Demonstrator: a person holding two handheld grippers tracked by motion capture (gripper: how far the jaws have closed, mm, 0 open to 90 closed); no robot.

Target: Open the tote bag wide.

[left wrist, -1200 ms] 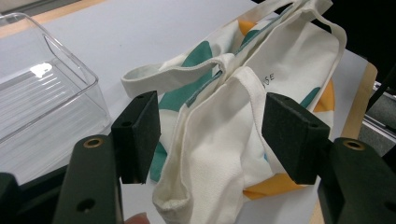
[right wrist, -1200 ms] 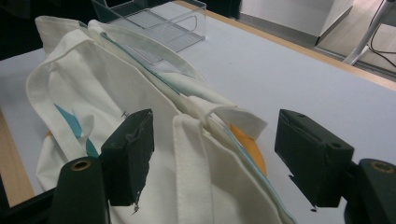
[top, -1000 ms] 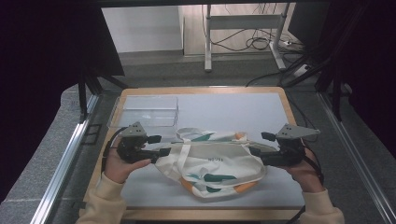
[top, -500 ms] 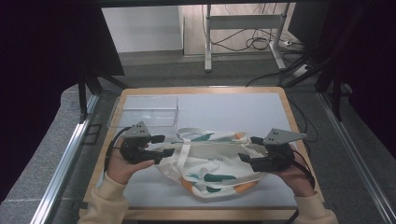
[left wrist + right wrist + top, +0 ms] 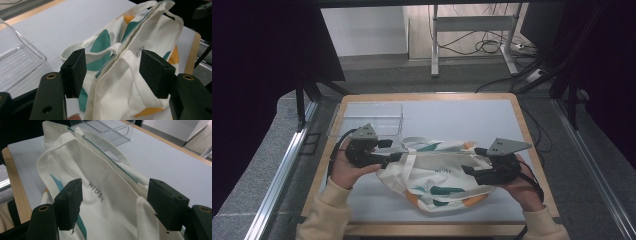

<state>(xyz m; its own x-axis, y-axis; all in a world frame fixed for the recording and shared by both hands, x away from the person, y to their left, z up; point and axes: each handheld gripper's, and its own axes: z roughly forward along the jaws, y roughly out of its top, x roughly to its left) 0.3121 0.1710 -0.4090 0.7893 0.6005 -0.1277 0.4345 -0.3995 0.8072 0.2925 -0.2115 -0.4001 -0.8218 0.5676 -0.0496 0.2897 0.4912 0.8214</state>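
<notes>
Cream canvas tote bag (image 5: 437,172) with teal and orange print lies between both grippers' released jaws, left (image 5: 116,72) just narrowing, right (image 5: 117,203); right gripper view reads "HOUSE".

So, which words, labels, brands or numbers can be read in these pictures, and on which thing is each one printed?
"HOUSE": small dark letters on the white cloth of the tote bag, in the right gripper view.
"O SE": the same print as the left gripper view shows it, partly hidden by a fold.
In the high view this print is too small to read.
The clear plastic tray has no text that can be seen.
</notes>
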